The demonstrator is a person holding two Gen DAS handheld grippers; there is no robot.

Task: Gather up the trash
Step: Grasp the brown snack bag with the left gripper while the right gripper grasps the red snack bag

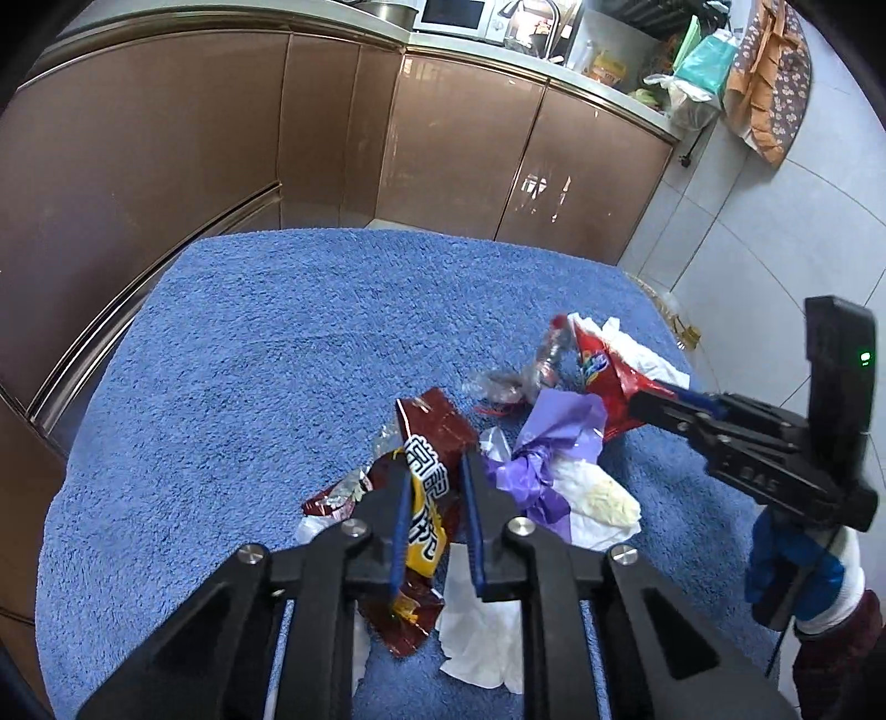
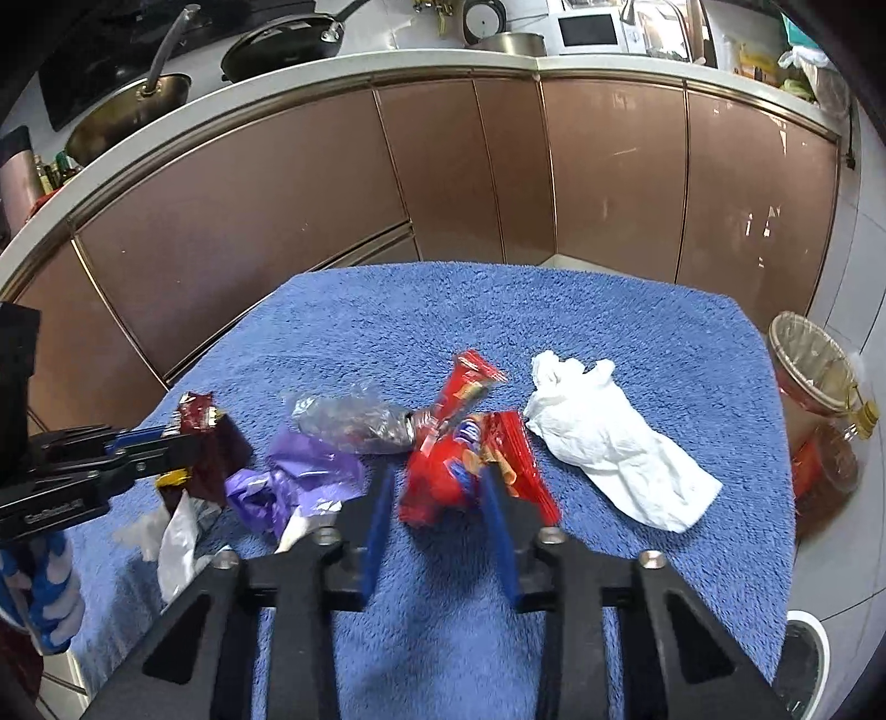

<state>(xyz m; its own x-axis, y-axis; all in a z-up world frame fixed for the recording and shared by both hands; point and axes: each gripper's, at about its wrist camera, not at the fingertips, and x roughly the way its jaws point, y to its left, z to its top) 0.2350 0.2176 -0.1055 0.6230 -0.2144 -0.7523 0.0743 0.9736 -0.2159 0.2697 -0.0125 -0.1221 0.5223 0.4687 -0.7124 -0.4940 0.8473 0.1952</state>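
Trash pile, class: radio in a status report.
Left gripper shut on brown wrapper. Right gripper shut on red wrapper. Tissue, purple bag remain.

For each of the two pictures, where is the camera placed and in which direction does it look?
Left wrist view: sits on the left tool, looking forward over the blue towel to the brown cabinets; its fingers straddle the brown snack wrapper, and the right tool and gloved right hand show.
Right wrist view: sits on the right tool, facing the same cabinets; its fingers straddle the red wrapper, with the left tool at left.
Shared: towel, purple bag, white tissue, microwave.
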